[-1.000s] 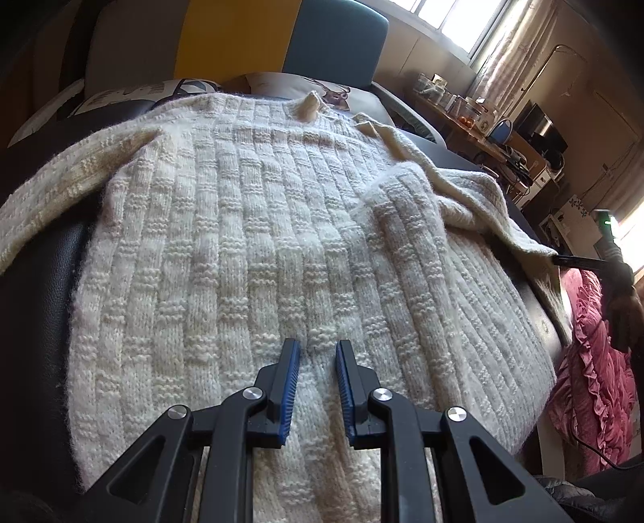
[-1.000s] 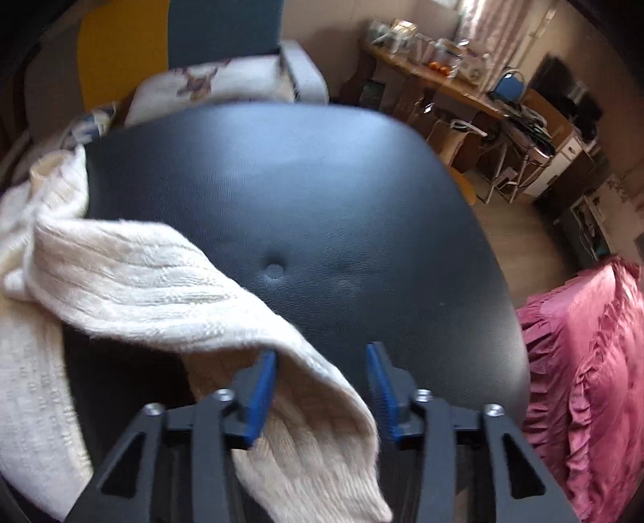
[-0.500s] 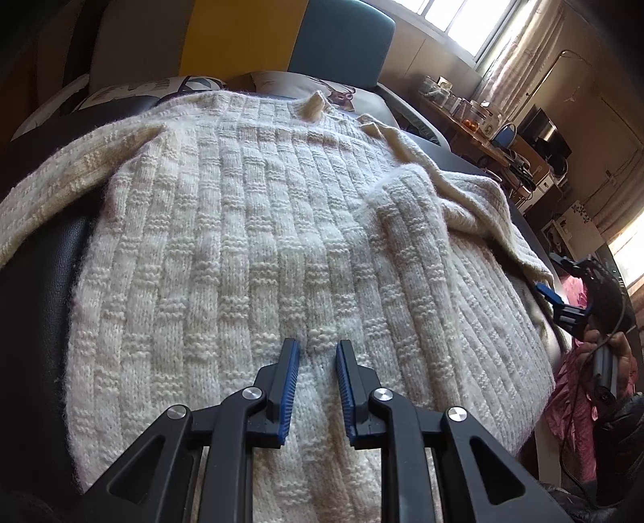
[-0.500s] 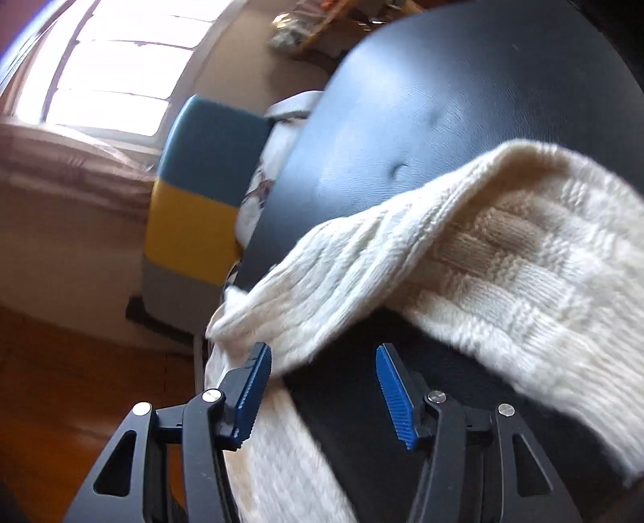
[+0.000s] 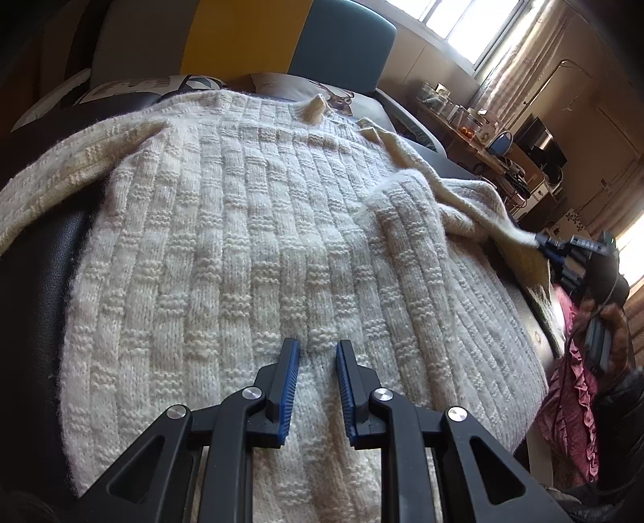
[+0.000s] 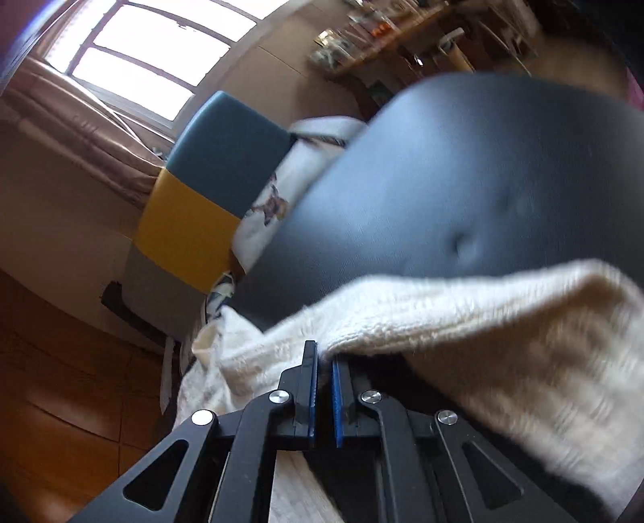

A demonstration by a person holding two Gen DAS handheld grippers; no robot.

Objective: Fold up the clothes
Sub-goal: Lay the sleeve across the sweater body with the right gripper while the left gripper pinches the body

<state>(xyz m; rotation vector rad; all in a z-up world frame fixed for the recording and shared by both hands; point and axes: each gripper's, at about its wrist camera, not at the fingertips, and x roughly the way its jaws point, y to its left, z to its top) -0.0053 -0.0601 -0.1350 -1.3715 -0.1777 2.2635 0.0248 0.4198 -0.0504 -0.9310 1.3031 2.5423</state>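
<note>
One cream knitted sweater (image 5: 249,249) is lying spread across a black padded surface (image 6: 463,181), covering most of it up to the far edge, where its collar is sticking up. One sleeve (image 6: 463,322) is stretching off toward the right edge of that surface.

Two grippers are showing. The left gripper (image 5: 318,362) is hovering over the sweater's near hem, its two blue-padded fingers (image 5: 290,374) standing partly apart with nothing pinched between them. The right gripper (image 6: 324,362) is clenching its jaws on the edge of the sleeve; the knit is sitting between the pads at their tips, and in the left wrist view the sleeve's end is being drawn taut toward it near the right edge. One hand (image 5: 607,334) is gripping that tool's handle.

Beyond the far edge, one seat back (image 5: 241,36) in grey, yellow and teal panels is standing. One pink ruffled cloth (image 5: 571,410) is hanging past the right edge.
</note>
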